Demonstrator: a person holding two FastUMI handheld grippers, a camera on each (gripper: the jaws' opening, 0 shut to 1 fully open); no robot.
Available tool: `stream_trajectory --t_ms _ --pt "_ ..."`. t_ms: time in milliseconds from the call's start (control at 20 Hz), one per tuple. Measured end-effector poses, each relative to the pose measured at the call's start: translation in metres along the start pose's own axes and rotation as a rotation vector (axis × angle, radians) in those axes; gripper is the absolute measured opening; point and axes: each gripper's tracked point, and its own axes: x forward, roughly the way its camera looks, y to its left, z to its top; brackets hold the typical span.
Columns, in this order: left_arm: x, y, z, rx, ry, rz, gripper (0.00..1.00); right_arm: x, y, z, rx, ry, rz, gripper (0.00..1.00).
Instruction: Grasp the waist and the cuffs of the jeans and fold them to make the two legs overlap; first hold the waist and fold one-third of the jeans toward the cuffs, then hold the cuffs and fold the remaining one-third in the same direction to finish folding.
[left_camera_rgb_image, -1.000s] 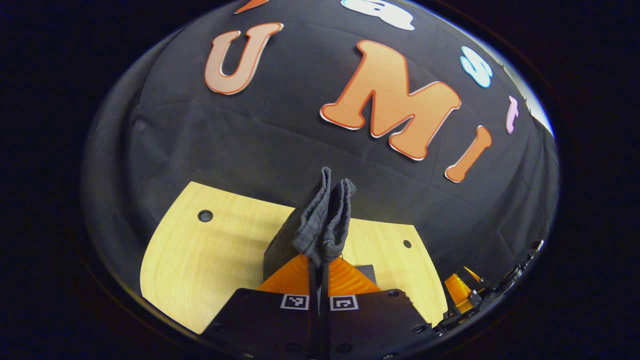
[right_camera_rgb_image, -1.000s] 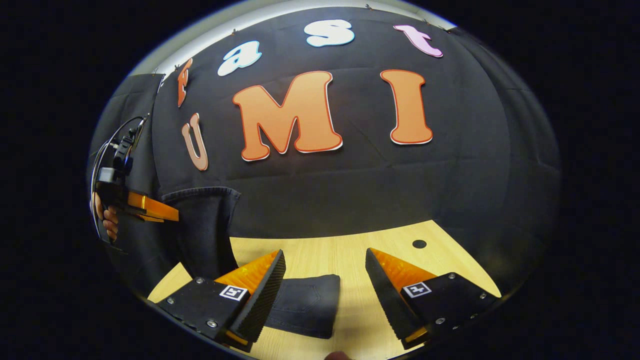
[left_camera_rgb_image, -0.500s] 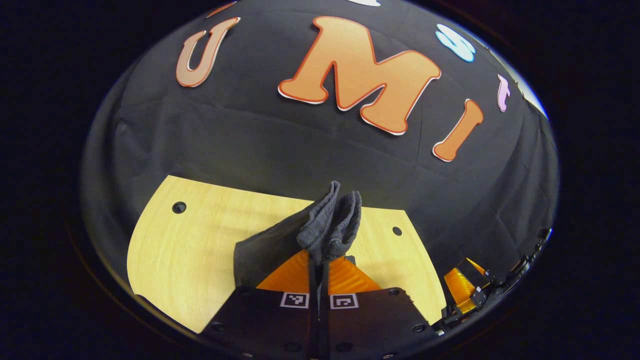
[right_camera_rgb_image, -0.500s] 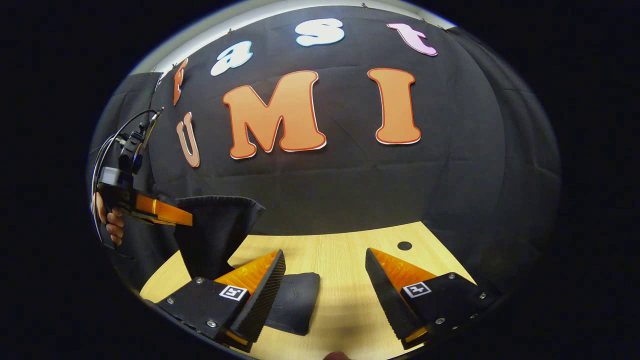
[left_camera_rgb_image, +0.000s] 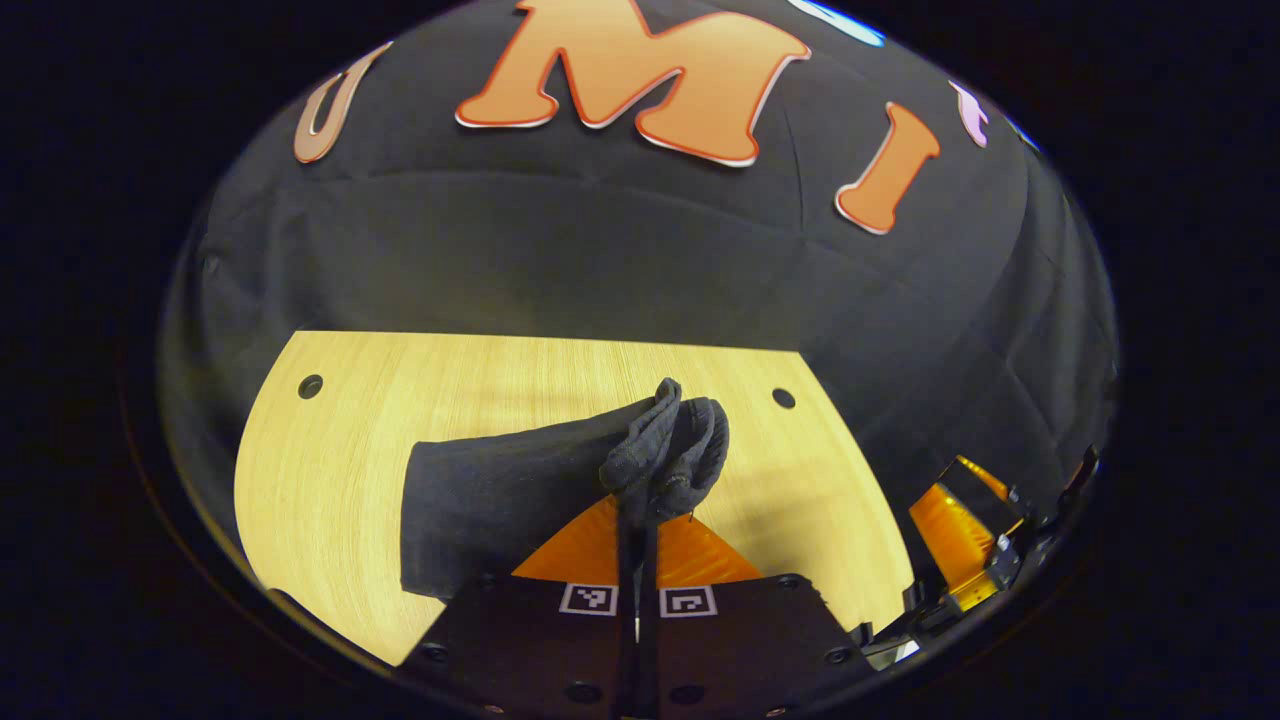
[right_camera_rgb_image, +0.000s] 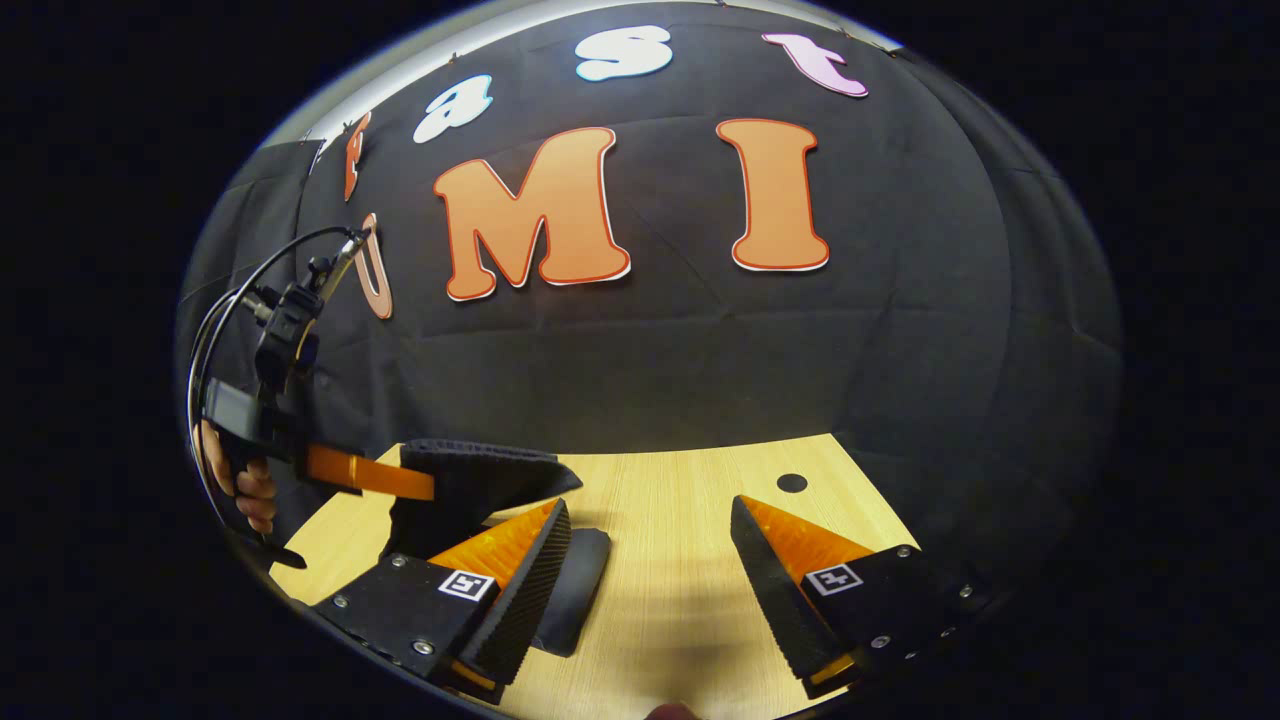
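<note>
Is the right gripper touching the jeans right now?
Apart. In the right gripper view the right gripper stands wide open with bare table between its fingers; the jeans hang from the left gripper beyond.

Counter (left_camera_rgb_image: 330, 470): you have a pale wood-grain surface under everything, lit warm yellow, its grain running lengthwise.
Counter edges: the far edge meets the wall; the near corners curve off with the lens.
Holes (left_camera_rgb_image: 310, 386): you will find small dark round holes near the far edge, one towards each far corner (left_camera_rgb_image: 783, 398) in the left gripper view; one hole (right_camera_rgb_image: 792, 483) in the right gripper view.
Wall (right_camera_rgb_image: 680, 370): black cloth hangs behind the counter, creased in soft folds.
Top strip (right_camera_rgb_image: 420, 60): a pale band sits above the cloth in the right gripper view.
</note>
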Motion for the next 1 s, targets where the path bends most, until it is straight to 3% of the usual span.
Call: stream_trajectory --t_ms 150,300,350,550,700,1000 --pt "0.016 -0.014 -0.026 0.03 0.07 0.008 0.02 -0.002 -0.007 -0.002 0.006 -0.001 0.0 0.98" --pt "0.023 -0.029 -0.054 0.056 0.148 -0.01 0.15 -0.005 -0.011 -0.005 0.015 0.002 -0.001 0.97" --pt "0.02 -0.034 -0.063 0.069 0.169 -0.016 0.13 -0.006 -0.012 -0.007 0.019 0.004 0.003 0.97" --pt "0.005 -0.037 -0.053 0.065 0.108 -0.064 0.88 -0.006 -0.006 -0.005 0.035 -0.005 0.01 0.97" --pt "-0.021 -0.02 -0.025 0.072 -0.008 -0.051 0.91 -0.007 0.008 0.004 0.031 -0.025 0.024 0.97" --pt "-0.103 0.023 0.032 0.139 -0.325 0.043 0.99 -0.013 0.06 0.042 0.005 -0.122 0.06 0.97"
